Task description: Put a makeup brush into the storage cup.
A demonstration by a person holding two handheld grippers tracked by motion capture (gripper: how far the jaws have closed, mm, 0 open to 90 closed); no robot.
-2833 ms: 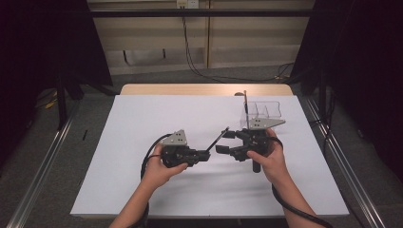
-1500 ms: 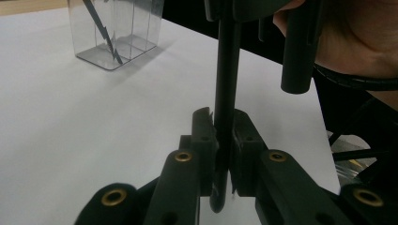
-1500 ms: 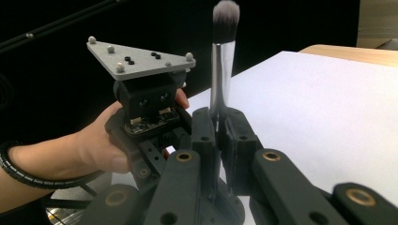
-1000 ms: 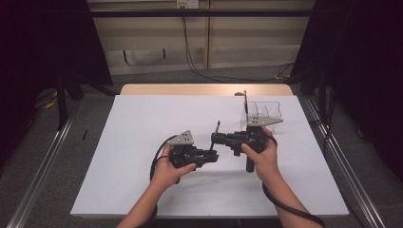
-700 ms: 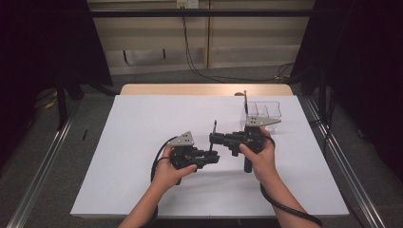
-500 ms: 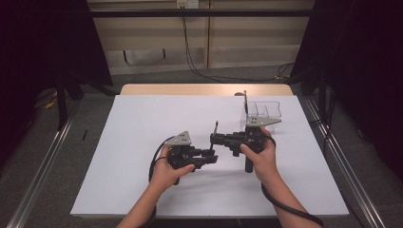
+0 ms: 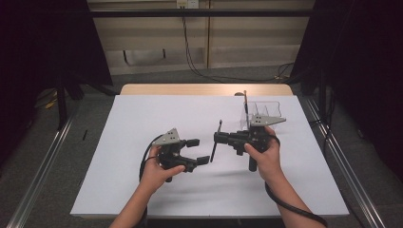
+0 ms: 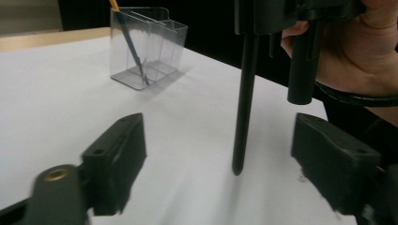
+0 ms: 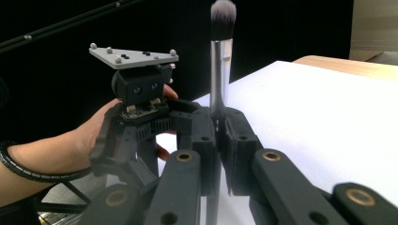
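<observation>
One makeup brush (image 7: 215, 141) stands upright near the tabletop's middle, pinched by the right gripper (image 7: 219, 138), the left gripper (image 7: 199, 151) spread beside it — one clear organizer (image 7: 263, 115) holding one pencil (image 7: 245, 103) at the right far edge — white tabletop (image 7: 119, 137), dark room.

Black two-jaw tongs (image 7: 201, 151) with brass pivot screws, grey triangular top plates, black trailing cables

Brush (image 9: 219, 70) handle hidden between right gripper (image 9: 217, 136) jaws; left gripper view cuts brush top; organizer (image 7: 263, 114) contents indistinct.
</observation>
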